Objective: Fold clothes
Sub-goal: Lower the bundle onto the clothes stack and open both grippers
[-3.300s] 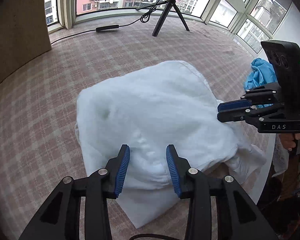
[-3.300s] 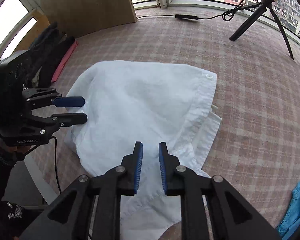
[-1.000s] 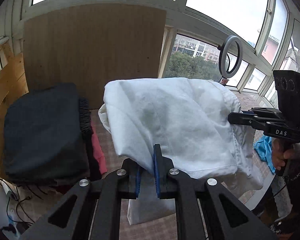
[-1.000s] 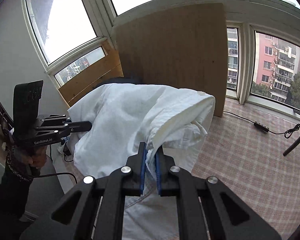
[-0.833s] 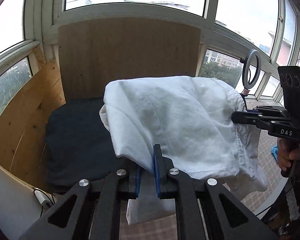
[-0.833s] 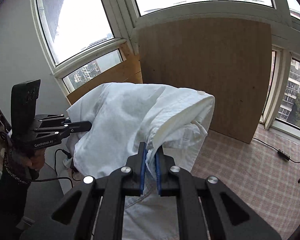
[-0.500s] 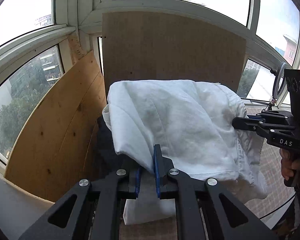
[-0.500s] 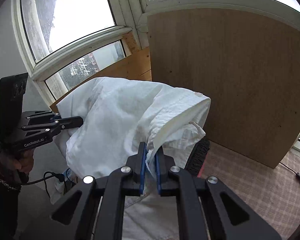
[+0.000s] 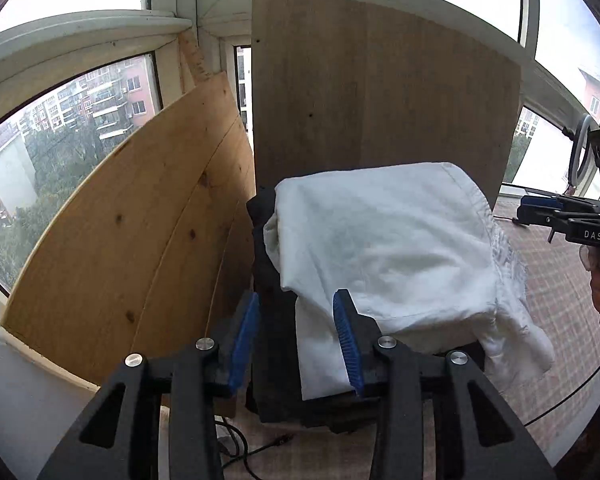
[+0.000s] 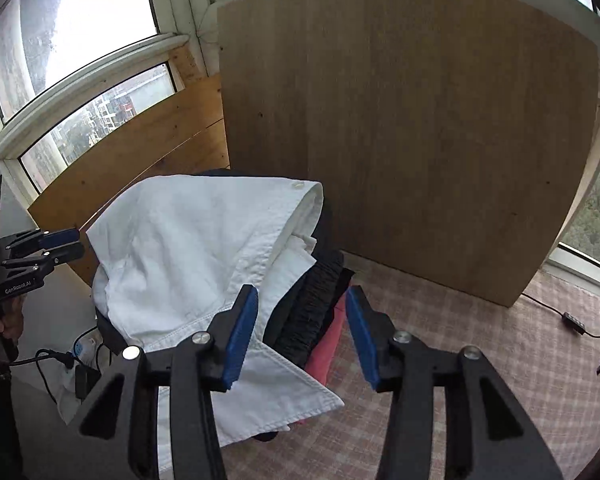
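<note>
The folded white garment (image 9: 380,248) (image 10: 188,240) lies on top of a stack of dark folded clothes (image 9: 262,264) (image 10: 312,308), in front of the upright wooden boards. A loose white flap hangs over the stack's near side. My left gripper (image 9: 298,336) (image 10: 78,242) is at the garment's left end with its jaws opening. The flap's edge is between the fingers, but the pads do not press on it. My right gripper (image 10: 300,336) (image 9: 526,208) is at the garment's right end, jaws opening too, with the stack's edge and a pink garment (image 10: 326,344) behind the gap.
A dark wooden board (image 10: 420,140) and a pale one (image 9: 140,240) stand behind the stack, with windows beyond. The stack sits on a checked cloth surface (image 10: 480,320). Black cables (image 9: 256,452) lie in front of the stack. A ring light (image 9: 580,152) stands far right.
Both grippers, shut on the lifted white garment before, now stand with jaws apart. The garment has come down onto the dark stack.
</note>
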`<state>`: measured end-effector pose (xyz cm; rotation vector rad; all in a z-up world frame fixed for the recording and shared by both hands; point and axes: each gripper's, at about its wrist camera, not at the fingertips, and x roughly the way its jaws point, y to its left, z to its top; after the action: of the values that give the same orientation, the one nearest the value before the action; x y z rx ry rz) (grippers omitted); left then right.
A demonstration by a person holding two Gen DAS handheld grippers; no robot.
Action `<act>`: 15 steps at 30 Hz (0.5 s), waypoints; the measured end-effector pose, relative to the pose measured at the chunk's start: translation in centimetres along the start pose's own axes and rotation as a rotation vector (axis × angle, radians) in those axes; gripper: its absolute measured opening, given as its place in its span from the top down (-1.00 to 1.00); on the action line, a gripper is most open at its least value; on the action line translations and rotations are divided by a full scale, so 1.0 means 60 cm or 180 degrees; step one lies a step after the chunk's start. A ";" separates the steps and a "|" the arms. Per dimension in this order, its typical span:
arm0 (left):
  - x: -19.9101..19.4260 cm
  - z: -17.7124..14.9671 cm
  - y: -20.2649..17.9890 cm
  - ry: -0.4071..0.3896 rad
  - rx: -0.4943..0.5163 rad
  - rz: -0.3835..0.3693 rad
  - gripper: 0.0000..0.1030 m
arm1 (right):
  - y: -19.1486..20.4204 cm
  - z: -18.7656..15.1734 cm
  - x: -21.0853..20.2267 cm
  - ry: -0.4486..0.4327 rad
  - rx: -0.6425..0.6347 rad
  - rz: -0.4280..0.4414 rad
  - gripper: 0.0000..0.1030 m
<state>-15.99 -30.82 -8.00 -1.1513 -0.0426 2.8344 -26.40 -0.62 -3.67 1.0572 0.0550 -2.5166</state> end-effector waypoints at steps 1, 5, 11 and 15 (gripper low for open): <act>-0.005 0.015 -0.006 -0.0068 -0.0007 -0.0072 0.28 | 0.010 0.013 -0.003 -0.0073 -0.0046 0.0053 0.05; 0.048 0.073 -0.046 -0.0100 0.0214 -0.0113 0.28 | 0.057 0.074 0.044 -0.0248 -0.0189 0.0179 -0.06; 0.214 0.075 -0.016 0.0366 0.0168 -0.0140 0.24 | 0.097 0.086 0.225 0.0275 -0.0425 0.0006 -0.06; 0.205 0.075 -0.008 0.0345 0.0193 -0.0150 0.28 | 0.098 0.085 0.249 0.0378 -0.0530 -0.0022 -0.06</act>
<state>-27.87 -29.26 -13.27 -1.2714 0.0225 2.7083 -36.99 -12.26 -9.68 1.1376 0.2970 -2.4046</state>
